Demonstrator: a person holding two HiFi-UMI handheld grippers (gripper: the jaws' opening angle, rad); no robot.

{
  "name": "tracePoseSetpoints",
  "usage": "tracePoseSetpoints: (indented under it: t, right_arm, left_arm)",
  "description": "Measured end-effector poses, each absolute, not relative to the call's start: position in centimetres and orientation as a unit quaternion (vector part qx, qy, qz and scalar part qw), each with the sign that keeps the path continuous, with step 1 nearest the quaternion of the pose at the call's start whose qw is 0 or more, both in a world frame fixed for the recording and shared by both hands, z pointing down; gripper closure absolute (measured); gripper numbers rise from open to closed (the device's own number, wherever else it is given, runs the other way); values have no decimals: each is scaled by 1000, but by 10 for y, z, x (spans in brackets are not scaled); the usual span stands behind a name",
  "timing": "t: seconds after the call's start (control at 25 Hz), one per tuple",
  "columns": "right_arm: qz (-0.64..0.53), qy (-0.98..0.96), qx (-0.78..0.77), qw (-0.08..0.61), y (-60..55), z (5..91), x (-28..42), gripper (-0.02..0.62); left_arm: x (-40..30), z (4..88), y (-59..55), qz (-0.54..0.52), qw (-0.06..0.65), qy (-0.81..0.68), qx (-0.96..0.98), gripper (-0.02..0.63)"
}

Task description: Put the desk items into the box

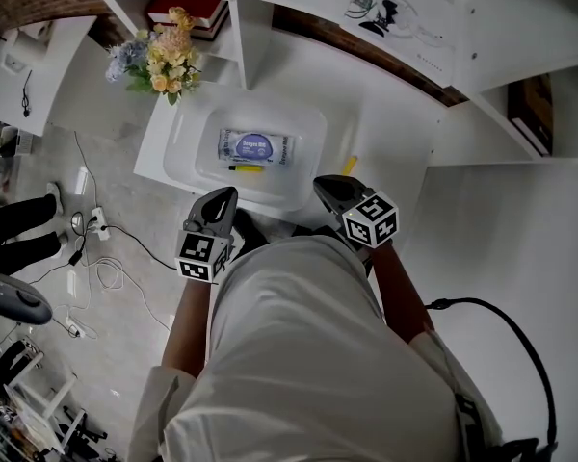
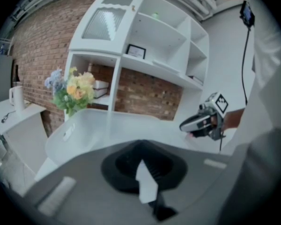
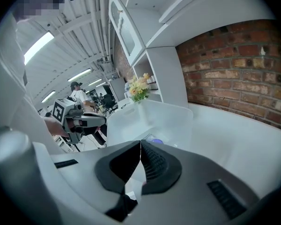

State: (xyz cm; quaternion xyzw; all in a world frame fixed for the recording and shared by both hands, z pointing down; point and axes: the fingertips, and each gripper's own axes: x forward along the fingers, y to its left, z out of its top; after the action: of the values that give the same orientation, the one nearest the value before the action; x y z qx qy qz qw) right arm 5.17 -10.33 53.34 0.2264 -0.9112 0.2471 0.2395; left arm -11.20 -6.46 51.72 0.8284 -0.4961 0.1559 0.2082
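Note:
A clear white box (image 1: 178,157) stands on the white desk in the head view. Inside it lie a pack of wipes (image 1: 257,147) and a yellow and black pen (image 1: 243,168). A yellow pencil-like item (image 1: 350,165) lies on the desk just right of the box. My left gripper (image 1: 223,196) hovers at the box's near edge, shut and holding nothing. My right gripper (image 1: 325,183) is beside the box's near right corner, also shut and holding nothing. The left gripper view shows the box (image 2: 84,130) ahead and the right gripper (image 2: 203,121). The right gripper view shows the box (image 3: 164,116) and the left gripper (image 3: 82,121).
A bunch of flowers (image 1: 161,61) stands just behind the box's left corner. White shelves with books (image 1: 188,12) rise at the back against a brick wall (image 3: 234,64). Cables and a power strip (image 1: 87,224) lie on the floor to the left. A kettle (image 2: 16,96) sits on a side table.

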Motion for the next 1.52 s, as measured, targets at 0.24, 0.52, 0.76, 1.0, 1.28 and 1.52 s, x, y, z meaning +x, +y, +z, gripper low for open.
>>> tracePoseSetpoints:
  t: [0.24,0.52,0.76,1.0,1.28,1.52]
  right_arm:
    - [249,-910,227,240,-100,536,58,592]
    - [258,-904,242,240,-99,543,71,592]
    - [279,-886,278,244,-99,563,97,592]
    - [306,-863,310,257,-98,592,125,591]
    - [324,-849,312,275,-95,620,146,591]
    - [346,-838,305,293,-91,647,158,591]
  left_arm:
    - [-106,520,-63,160,212,-496,827,603]
    - [-90,520,-63,159,209,-480,837,603]
    - [-72,524,-58,159,215,-464,845,603]
    - [-64,527,-52,164,222,-463,842,603]
    - [-58,532,-49,172,229,-467,837,603]
    - [-50,540,-40,186,239,-466,831,603]
